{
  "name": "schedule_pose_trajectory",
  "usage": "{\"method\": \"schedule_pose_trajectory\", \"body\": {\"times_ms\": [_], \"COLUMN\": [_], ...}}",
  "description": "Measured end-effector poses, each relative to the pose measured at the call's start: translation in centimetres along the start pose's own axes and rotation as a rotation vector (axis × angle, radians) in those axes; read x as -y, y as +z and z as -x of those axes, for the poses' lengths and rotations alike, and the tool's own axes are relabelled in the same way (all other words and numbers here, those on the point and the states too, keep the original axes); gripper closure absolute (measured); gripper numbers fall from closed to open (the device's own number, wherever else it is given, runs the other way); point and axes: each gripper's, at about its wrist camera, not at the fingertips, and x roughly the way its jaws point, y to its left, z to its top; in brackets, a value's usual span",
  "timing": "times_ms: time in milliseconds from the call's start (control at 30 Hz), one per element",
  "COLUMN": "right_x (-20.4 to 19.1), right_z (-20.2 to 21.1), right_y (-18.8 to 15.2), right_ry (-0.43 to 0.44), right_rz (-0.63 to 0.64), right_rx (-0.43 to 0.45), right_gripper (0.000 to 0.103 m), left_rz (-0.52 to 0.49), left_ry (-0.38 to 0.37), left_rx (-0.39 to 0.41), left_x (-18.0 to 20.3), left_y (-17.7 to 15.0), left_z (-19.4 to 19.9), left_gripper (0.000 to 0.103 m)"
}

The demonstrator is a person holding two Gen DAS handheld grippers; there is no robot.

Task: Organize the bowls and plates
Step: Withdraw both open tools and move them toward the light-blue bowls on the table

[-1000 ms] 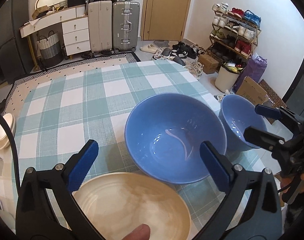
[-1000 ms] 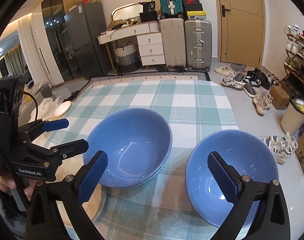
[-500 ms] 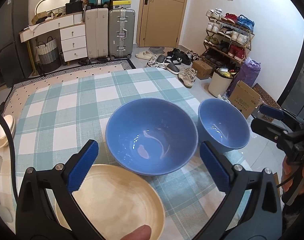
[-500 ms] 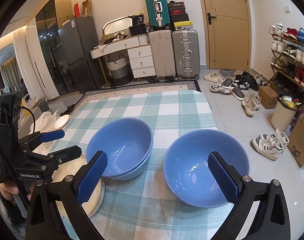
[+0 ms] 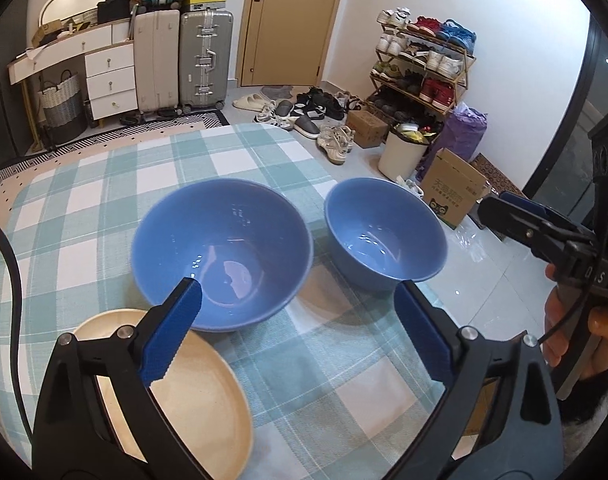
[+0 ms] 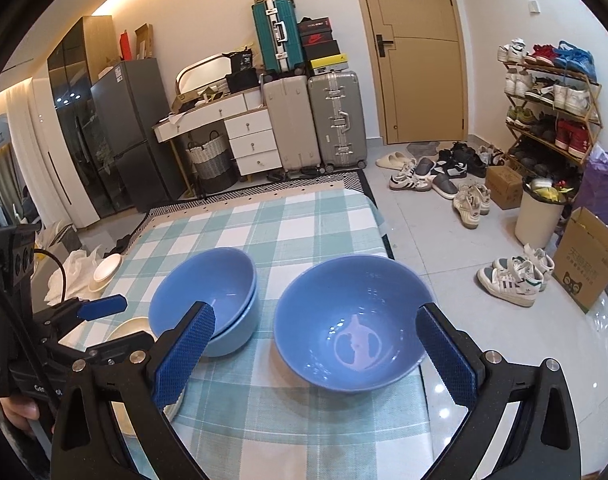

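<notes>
Right, both grippers hang above the near edge of the checked tablecloth (image 6: 312, 216), and both are spread wide with nothing between the pads. From my right gripper (image 6: 320, 356) the single blue bowl (image 6: 350, 322) sits dead ahead, centred in the gap, its rim spanning nearly the whole spread of the fingers, close to the right-hand edge of the table. Off to its left, clear of it with a strip of cloth between, stands the stacked pair of blue bowls (image 6: 207, 300), one nested in the other.

From my left gripper (image 5: 299, 340) that stack (image 5: 223, 252) lies straight in front, a touch left of centre, while the lone bowl (image 5: 384, 232) is ahead and to the right. The cream plate (image 5: 183, 400) lies under my left finger, just beside the stack's near side.

So the right gripper is the nearer one to the lone bowl, I judge. A bowl is round, so no long axis to line up; what matters is pinching the rim. I reckon the next move calls for dropping one pad inside the near wall, then carrying the bowl left onto the stack.
</notes>
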Motion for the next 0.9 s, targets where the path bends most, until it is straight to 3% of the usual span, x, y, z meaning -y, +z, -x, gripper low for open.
{"method": "schedule_pose_trajectory", "body": {"times_ms": [300,733,900], "right_x": [2.5,6.4,7.7], "right_z": [1.0,0.2,-0.9], "right_y": [-0.5,-1.3,-1.7], "right_ry": [-0.038,-0.083,-0.086], "right_rz": [-0.026,-0.063,-0.082], "right_rx": [-0.002,-0.04,-0.059], "right_gripper": [0.001,0.001,0.001], "left_rz": [-0.029,0.003,0.018], "left_ry": [-0.041,-0.087,-0.114], "left_rx": [-0.036,-0.086,-0.125], "left_x": [3.2,5.4,5.7], "left_y": [-0.3,-0.1,-0.1], "left_z": [-2.2,-6.0,-7.8], "left_gripper": [0.008,0.014,0.038]}}
